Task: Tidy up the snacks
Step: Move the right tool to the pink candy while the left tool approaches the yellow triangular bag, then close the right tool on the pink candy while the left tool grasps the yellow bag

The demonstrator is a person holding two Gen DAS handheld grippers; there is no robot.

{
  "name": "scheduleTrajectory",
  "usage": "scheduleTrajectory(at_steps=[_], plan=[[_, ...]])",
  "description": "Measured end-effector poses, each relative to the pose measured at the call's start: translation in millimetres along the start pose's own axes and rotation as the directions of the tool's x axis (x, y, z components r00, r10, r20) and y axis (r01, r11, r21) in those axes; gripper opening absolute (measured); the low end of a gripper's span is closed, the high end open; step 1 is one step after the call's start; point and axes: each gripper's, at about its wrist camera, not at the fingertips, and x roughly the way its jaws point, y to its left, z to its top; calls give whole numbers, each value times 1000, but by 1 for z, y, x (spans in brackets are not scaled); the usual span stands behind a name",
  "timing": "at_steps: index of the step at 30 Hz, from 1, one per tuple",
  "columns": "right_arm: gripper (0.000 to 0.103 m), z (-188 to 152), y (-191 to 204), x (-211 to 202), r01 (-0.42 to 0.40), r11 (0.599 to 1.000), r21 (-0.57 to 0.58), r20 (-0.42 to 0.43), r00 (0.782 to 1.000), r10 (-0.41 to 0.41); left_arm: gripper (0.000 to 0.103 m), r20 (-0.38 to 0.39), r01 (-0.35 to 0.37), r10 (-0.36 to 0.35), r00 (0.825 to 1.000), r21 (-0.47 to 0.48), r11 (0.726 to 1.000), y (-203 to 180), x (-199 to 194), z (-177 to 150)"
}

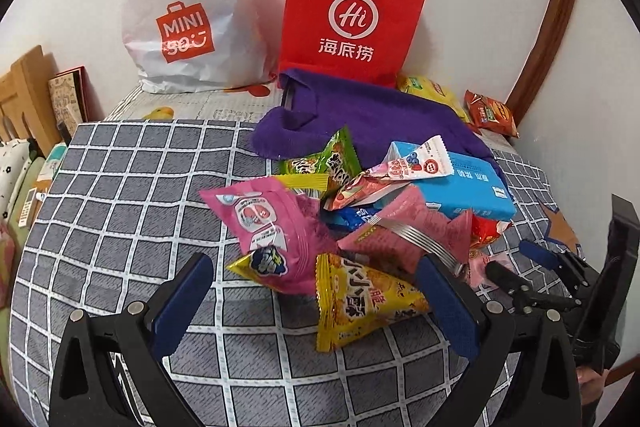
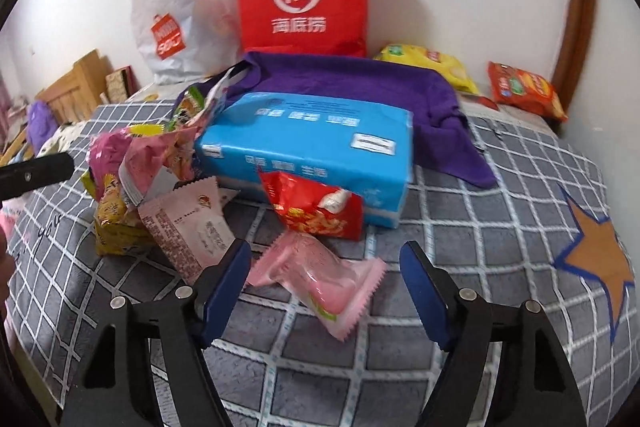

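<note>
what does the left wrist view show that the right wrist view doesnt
Only the left wrist view: the big pink packet with the yellow packet in front of it, between the open left gripper, and the right gripper from the side.

Only the right wrist view: the pale pink candy wrapper lying between the open right gripper, and the orange star on the checked cover.

Both: the red paper bag, white plastic bag, purple cloth and blue tissue pack.
</note>
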Motion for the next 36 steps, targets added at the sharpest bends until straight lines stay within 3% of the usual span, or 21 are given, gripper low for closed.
scheduleTrajectory(at_steps=[7, 16, 20, 23, 28, 33, 36], plan=[[77, -5, -2, 21, -73, 997, -9, -89, 993, 72, 102, -29, -3, 3, 1000, -11, 1000, 3, 10, 1], [77, -8, 2, 22, -117, 993, 12, -122, 986, 118, 102, -34, 36, -37, 999, -34, 999, 12, 8, -3], [54, -9, 7, 27, -61, 998, -11, -127, 990, 59, 102, -44, 37, -37, 998, 0, 999, 10, 6, -10], [39, -11, 12, 23, -74, 997, -19, -136, 988, 71, 102, -52, 35, -34, 998, 25, 999, 8, 6, -15], [38, -23, 11, 8, -68, 998, -17, -122, 990, 65, 102, -86, 69, -63, 994, 72, 995, -5, 15, -22], [38, -33, -5, -13, -39, 999, 22, -95, 995, 41, 102, -130, 148, -138, 982, 70, 987, -16, 31, -26], [38, -40, -16, -20, 1, 999, 47, -91, 996, 3, 102, -137, 125, -114, 984, 78, 989, -24, 38, -29]])
